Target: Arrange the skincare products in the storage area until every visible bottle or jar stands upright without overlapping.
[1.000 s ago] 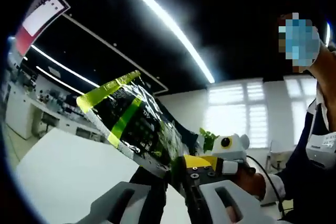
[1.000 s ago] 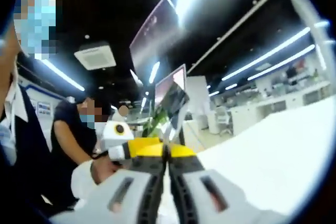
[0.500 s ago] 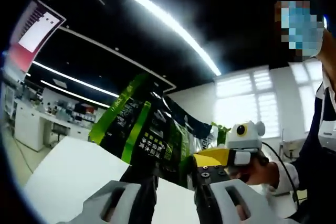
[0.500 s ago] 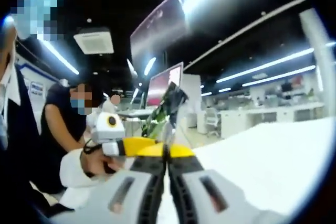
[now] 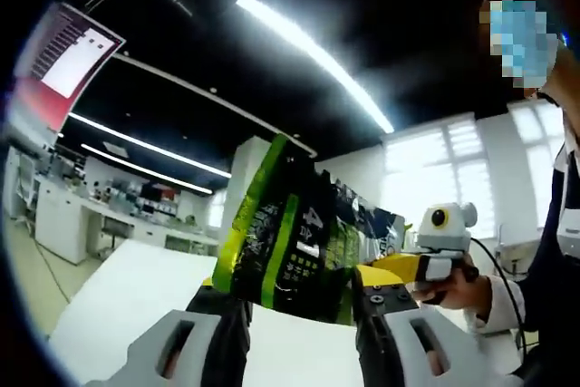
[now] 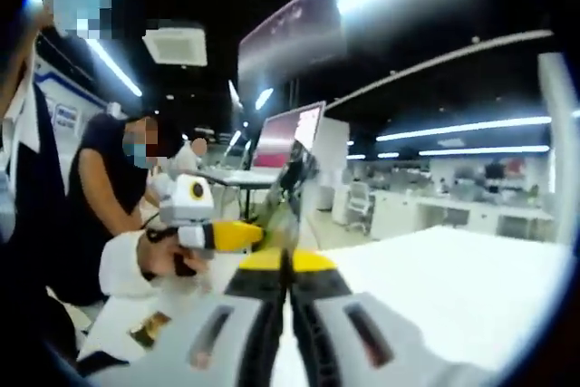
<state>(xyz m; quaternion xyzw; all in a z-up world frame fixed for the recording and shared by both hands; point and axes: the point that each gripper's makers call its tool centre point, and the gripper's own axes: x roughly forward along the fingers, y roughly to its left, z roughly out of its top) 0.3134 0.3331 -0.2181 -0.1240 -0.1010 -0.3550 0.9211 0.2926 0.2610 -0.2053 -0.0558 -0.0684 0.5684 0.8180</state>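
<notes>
Both your tools hold the green-black pouch (image 5: pixel 299 242) above the white worktop (image 5: pixel 118 296). Your left tool (image 5: pixel 299 337) grips its lower edge. Your right tool (image 6: pixel 288 265) is clenched on its thin edge.

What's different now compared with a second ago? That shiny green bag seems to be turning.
The green-and-black packet has swung from slanting to nearly upright between the left claw and the right claw. Both claws still pinch it, held above the white table.

Dark ceiling crossed by long strip lights (image 5: pixel 313 52); bright blinded windows (image 5: pixel 435 183) at right; white table (image 6: pixel 453 287) below; hanging screen (image 5: pixel 63 52) upper left.
</notes>
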